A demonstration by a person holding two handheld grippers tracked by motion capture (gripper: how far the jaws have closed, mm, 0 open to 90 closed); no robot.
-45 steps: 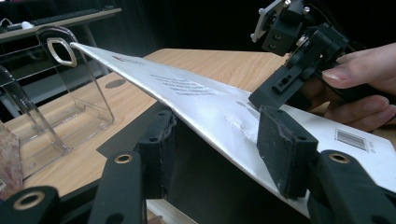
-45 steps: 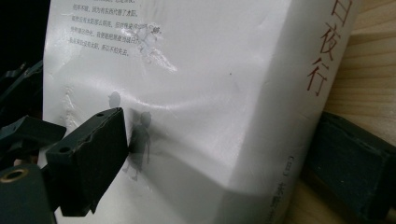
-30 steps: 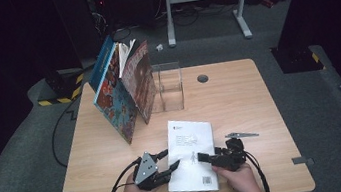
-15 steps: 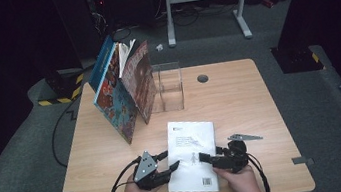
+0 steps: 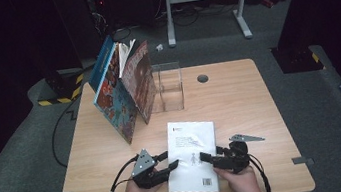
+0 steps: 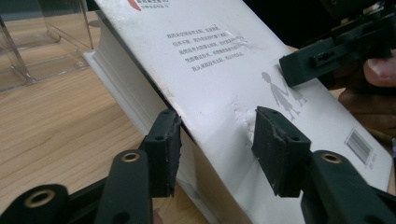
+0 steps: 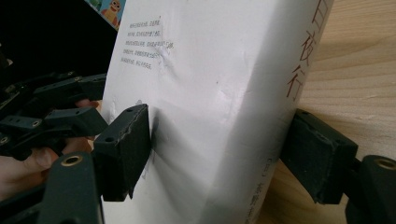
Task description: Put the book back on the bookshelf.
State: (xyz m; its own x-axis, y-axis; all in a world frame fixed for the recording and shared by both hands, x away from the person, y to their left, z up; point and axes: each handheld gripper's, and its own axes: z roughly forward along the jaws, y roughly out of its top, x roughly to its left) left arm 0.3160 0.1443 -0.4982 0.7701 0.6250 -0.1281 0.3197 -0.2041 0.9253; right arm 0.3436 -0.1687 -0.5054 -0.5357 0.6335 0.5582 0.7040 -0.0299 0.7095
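A thick white book [image 5: 192, 148] with printed text and a barcode lies near the table's front edge. My left gripper [image 5: 163, 162] holds its left edge. In the left gripper view, the left gripper [image 6: 215, 140] has one pad on the dented cover and the other under the page block, and the white book [image 6: 219, 65] tilts up off the wood. My right gripper [image 5: 213, 154] holds the book's right, spine side. In the right gripper view, the right gripper [image 7: 224, 144] has one pad pressed into the cover of the white book [image 7: 205, 70] and the other behind the spine.
Several colourful picture books [image 5: 122, 90] lean together at the table's back left, against a clear acrylic holder [image 5: 167, 89]. A loose grey three-cornered plate [image 5: 246, 138] lies right of the white book. A round cable hole [image 5: 202, 78] sits at the back of the wooden table [image 5: 240, 101].
Both grippers have edged slightly nearer the person while staying at the book's sides. The book and the other things have hardly moved.
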